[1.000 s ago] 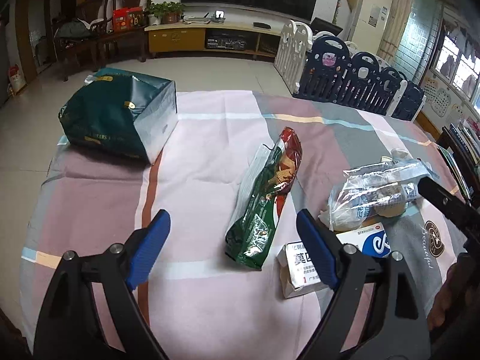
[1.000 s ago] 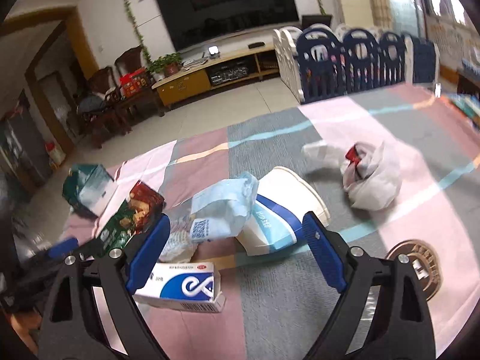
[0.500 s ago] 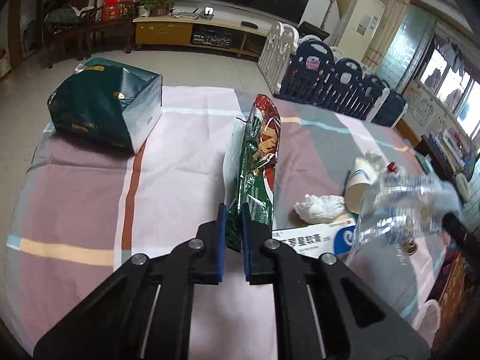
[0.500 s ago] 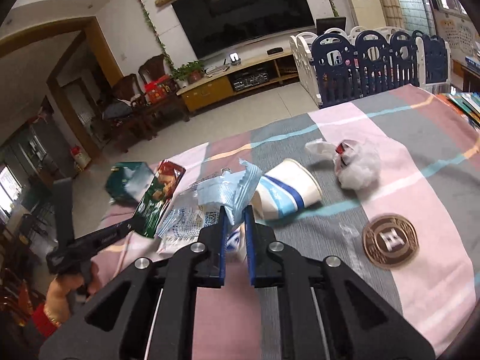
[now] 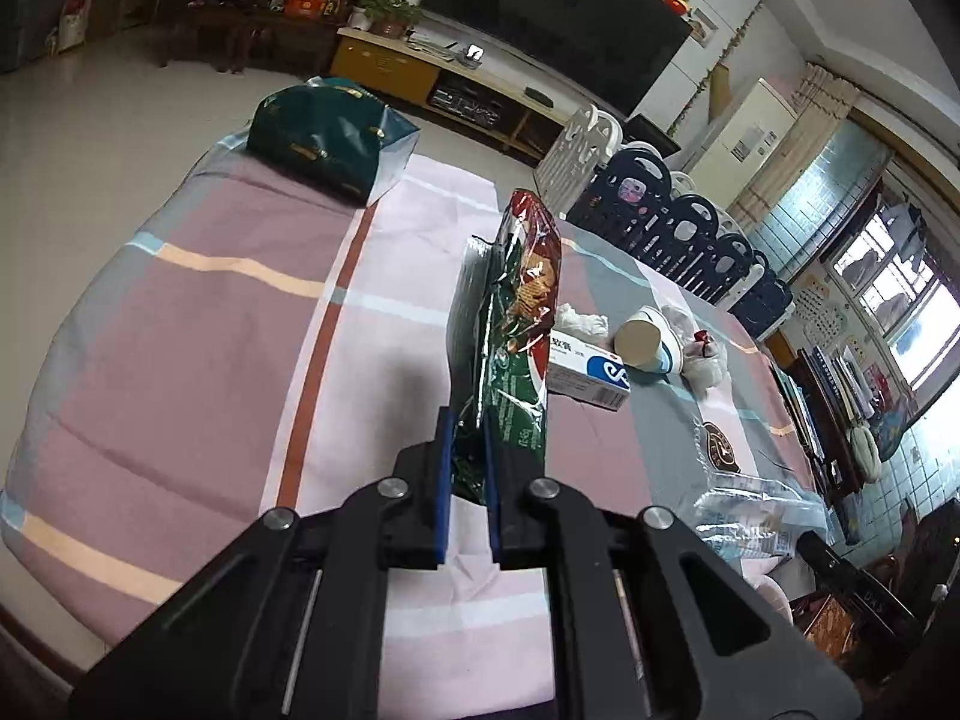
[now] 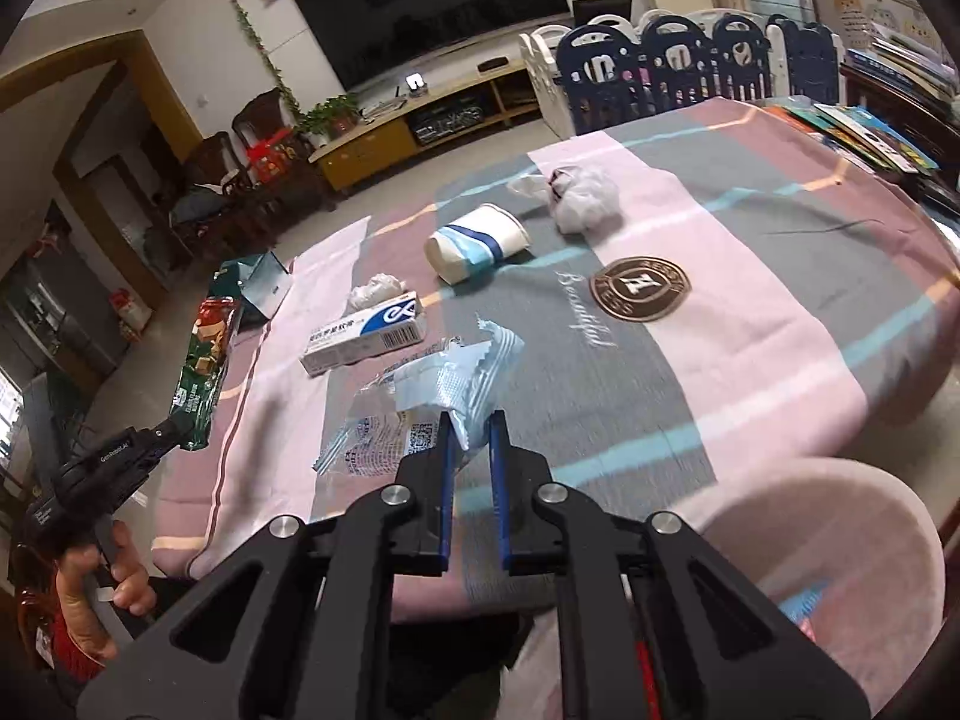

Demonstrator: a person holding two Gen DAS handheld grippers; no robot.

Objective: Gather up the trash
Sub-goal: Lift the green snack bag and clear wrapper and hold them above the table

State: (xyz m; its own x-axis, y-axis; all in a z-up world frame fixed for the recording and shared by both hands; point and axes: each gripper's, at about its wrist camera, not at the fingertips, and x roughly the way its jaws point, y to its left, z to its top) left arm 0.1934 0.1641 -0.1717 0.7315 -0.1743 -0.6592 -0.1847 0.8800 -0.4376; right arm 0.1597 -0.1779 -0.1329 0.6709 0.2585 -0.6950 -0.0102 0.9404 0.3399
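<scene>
A dark green bag (image 5: 327, 141) lies on its side at the far corner of the striped tablecloth (image 5: 198, 354); what it holds cannot be seen. A paper cup (image 6: 477, 243) with blue bands lies tipped over near the middle of the cloth, its inside hidden from both views, and a knotted white plastic bag (image 6: 585, 195) sits just beyond it. The left gripper (image 5: 465, 468) has its blue pads pressed together on the lower end of a green and red snack wrapper (image 5: 519, 324), which stands up lengthwise off the cloth, flattened and creased, with biscuits printed on its face. The right gripper (image 6: 471, 450) is likewise closed, pinching a crumpled clear and pale blue plastic wrapper (image 6: 429, 399) raised above the near part of the table. On the cloth between the two lie a white and blue carton (image 6: 363, 339) and, touching its far side, a wad of white tissue (image 6: 375, 291).
</scene>
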